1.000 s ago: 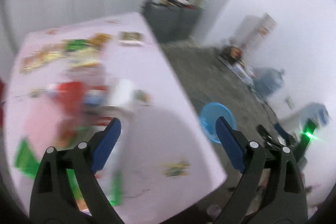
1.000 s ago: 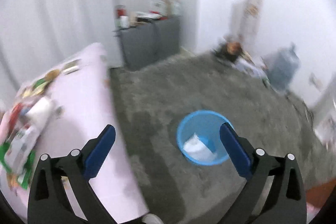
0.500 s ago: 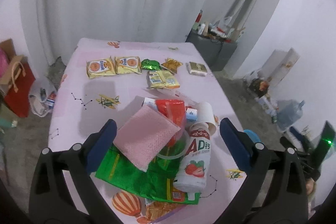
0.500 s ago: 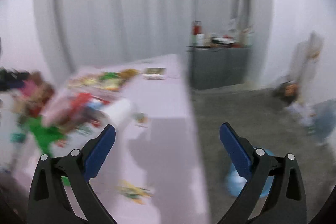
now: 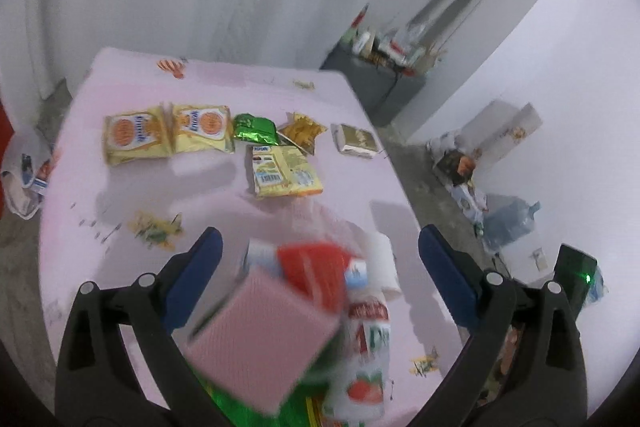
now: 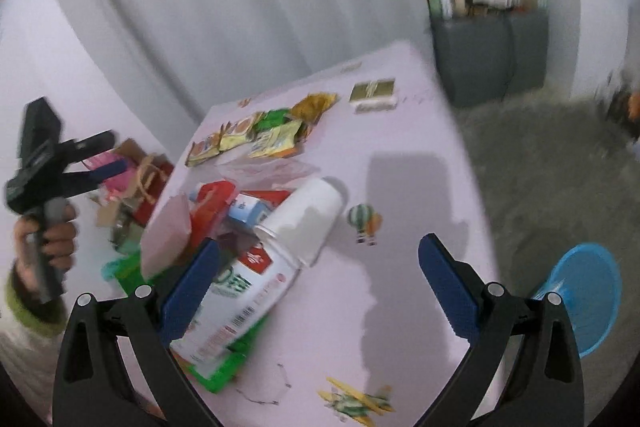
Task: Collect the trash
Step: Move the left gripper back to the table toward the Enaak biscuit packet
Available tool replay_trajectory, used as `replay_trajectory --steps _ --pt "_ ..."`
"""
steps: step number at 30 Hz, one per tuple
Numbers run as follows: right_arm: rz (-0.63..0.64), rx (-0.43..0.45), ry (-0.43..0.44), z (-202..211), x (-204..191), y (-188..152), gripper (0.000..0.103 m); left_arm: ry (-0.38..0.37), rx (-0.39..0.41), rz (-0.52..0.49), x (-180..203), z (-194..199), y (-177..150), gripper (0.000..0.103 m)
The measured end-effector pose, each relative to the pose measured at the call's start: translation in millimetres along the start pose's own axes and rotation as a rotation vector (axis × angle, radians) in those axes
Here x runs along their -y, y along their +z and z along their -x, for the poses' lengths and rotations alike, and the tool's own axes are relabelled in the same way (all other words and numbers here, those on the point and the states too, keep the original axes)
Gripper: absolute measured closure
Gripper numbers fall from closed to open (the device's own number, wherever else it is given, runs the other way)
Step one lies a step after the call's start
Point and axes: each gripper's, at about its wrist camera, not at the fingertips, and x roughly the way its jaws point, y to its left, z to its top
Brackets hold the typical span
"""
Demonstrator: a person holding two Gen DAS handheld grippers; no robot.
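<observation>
You swung both tools back over the pink table (image 5: pixel 132 187), where half a second earlier the right one faced the floor. The blue bin (image 6: pixel 588 291) stood on the floor off the table's right edge, the trash heap, its pink sponge (image 5: pixel 260 339) blurred, beneath you. Your left gripper (image 5: pixel 320 267) and right gripper (image 6: pixel 318 269) gaped wide, empty.
</observation>
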Motion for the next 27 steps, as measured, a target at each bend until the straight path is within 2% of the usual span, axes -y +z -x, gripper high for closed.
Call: replay_trajectory --steps 6,12,15,17,20,27 --pt "-0.114 -0.113 0.068 -42.6 12.6 7.1 0.006 0.017 -0.221 0.171 -49.7 -106.5 53.4 0.009" --pt "-0.143 -0.180 0.071 -71.7 19.8 11.5 0.006 -0.011 -0.345 0.244 -80.3 -177.8 65.2 0.011" --pt "-0.155 -0.196 0.060 -80.6 25.3 14.0 0.006 -0.026 -0.405 0.263 -84.7 -201.6 63.5 0.029" --pt "-0.166 -0.199 0.057 -83.5 29.4 15.7 0.006 -0.032 -0.433 0.265 -84.7 -214.9 62.3 0.031" --pt "-0.178 -0.195 0.054 -85.2 33.5 18.6 0.006 -0.025 -0.436 0.248 -81.0 -222.4 60.8 0.039" --pt "-0.175 -0.170 0.052 -83.1 34.8 28.7 0.006 0.007 -0.427 0.232 -79.5 -227.6 60.8 0.081"
